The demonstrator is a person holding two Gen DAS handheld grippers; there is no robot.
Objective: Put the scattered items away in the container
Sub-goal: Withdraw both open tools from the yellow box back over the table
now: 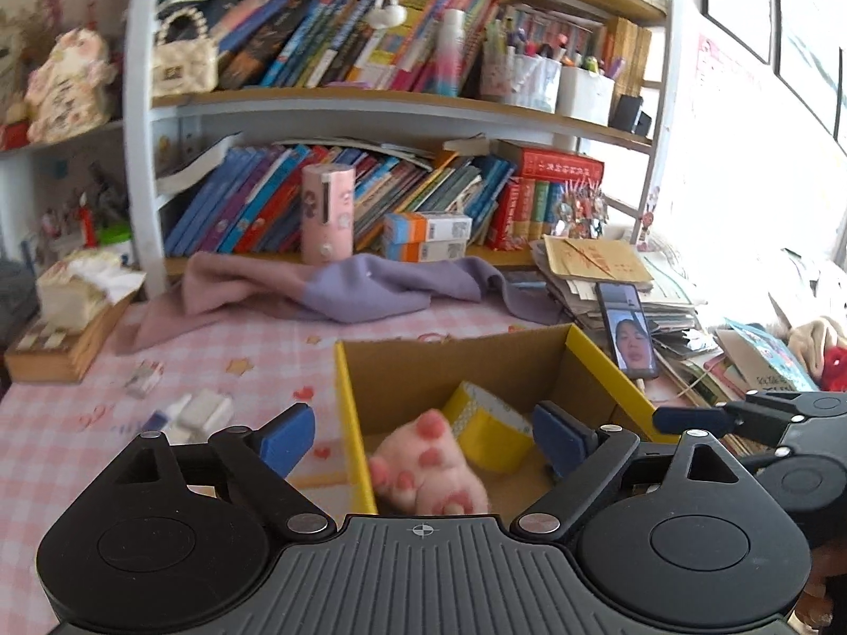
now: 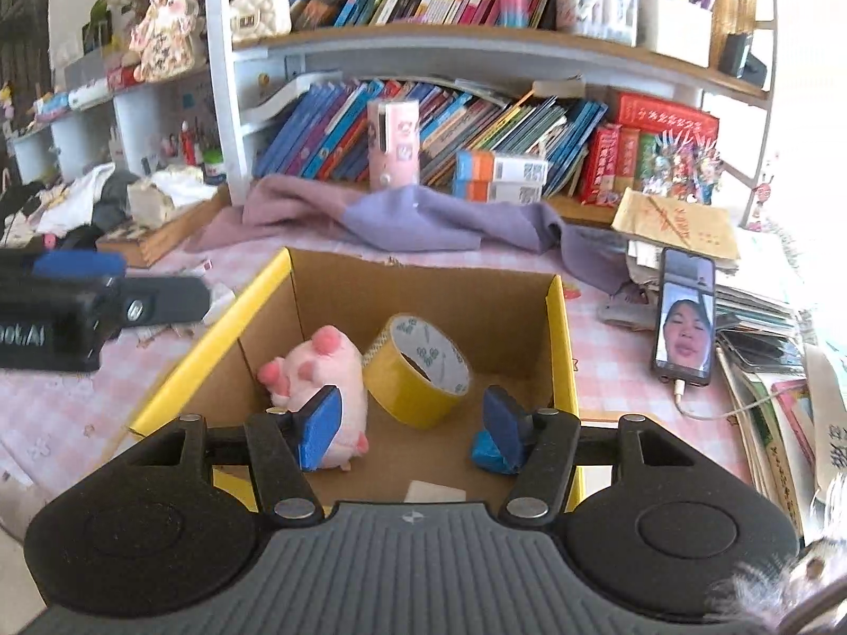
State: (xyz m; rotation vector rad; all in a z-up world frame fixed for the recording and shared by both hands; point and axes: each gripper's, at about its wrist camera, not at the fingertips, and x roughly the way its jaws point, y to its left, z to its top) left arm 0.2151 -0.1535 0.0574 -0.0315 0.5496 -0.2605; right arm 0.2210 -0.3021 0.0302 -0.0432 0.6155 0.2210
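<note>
A cardboard box with yellow-edged walls stands on the pink checked table. Inside lie a pink plush pig, a yellow tape roll, a small blue wrapped item and a white piece. My left gripper is open over the box's left wall, above the plush, holding nothing. My right gripper is open over the box, empty. Small white items and a packet lie on the table left of the box.
A purple-pink cloth lies behind the box. A phone leans on a paper stack to the right. A bookshelf rises behind. A wooden tray with tissues sits far left. The other gripper shows at each view's edge.
</note>
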